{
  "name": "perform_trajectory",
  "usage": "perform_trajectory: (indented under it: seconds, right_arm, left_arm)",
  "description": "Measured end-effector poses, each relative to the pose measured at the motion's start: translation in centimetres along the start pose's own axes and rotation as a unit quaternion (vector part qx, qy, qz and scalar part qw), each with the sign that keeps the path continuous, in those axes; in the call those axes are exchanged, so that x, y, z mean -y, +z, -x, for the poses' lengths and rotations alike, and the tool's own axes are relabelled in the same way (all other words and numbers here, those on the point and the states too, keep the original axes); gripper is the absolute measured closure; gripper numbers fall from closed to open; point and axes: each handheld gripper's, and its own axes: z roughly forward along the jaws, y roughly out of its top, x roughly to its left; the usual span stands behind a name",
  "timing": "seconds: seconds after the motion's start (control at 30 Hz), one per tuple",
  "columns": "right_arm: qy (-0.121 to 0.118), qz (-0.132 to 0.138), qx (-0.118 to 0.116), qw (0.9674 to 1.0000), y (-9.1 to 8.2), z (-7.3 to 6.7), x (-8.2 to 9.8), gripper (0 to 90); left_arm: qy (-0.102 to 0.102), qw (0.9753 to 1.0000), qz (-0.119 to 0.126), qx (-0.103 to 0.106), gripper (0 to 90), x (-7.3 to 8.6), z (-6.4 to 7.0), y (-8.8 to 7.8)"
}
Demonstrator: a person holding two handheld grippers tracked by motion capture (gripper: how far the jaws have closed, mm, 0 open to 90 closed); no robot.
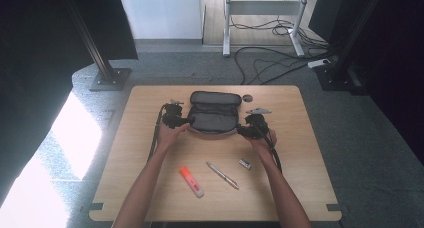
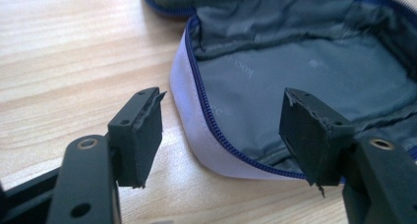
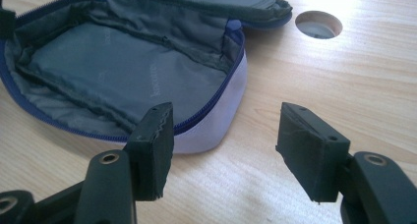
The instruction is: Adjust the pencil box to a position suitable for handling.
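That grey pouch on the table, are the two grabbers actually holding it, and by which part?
Neither holds it. The left gripper straddles the pouch rim at one end, jaws open, pads not pressing. The right gripper is open beside the other end.

Daylight falls from the left: a blown-out patch glares on the floor (image 1: 65, 138), while the far corners stay dark. The table (image 1: 300, 153) is evenly lit with soft shadows. Gripper views are sharp mid-frame, soft at the near jaws.

High view overhead, facing forward and down, far off, both gripper views low, close, sharing the open grey zippered fabric pouch (image 1: 214, 119) (image 2: 314, 71) (image 3: 123, 81).
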Motion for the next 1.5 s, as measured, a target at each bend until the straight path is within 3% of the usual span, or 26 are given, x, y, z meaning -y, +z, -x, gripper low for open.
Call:
perform_trajectory:
  seconds: [0.33,0.7,0.8,1.0,1.5]
  right_arm:
    - [0.01,-0.016,-0.001,0.9998,1.9,0.2,-1.0,39.0]
    - [0.0,-0.026,0.006,0.9996,4.1,-0.5,-1.1,42.2]
    - [0.007,-0.033,0.007,0.9994,4.7,-0.3,-0.8,44.7]
    - [0.009,-0.039,0.009,0.9992,5.3,-0.2,-0.6,51.2]
    - [-0.002,-0.062,0.023,0.9978,6.2,-0.7,-0.5,63.4]
  left_arm:
    - [-0.002,1.0,-0.005,-0.005,33.3,-0.4,-0.5,1.0]
    - [-0.019,0.9996,-0.017,-0.007,39.0,-0.2,-1.2,2.7]
    - [-0.016,0.9996,-0.023,-0.008,40.6,-0.2,-1.0,3.0]
    - [-0.031,0.9987,-0.04,-0.005,43.9,0.0,-1.3,4.1]
    - [-0.029,0.9989,-0.037,0.002,53.5,-0.2,-0.9,4.4]
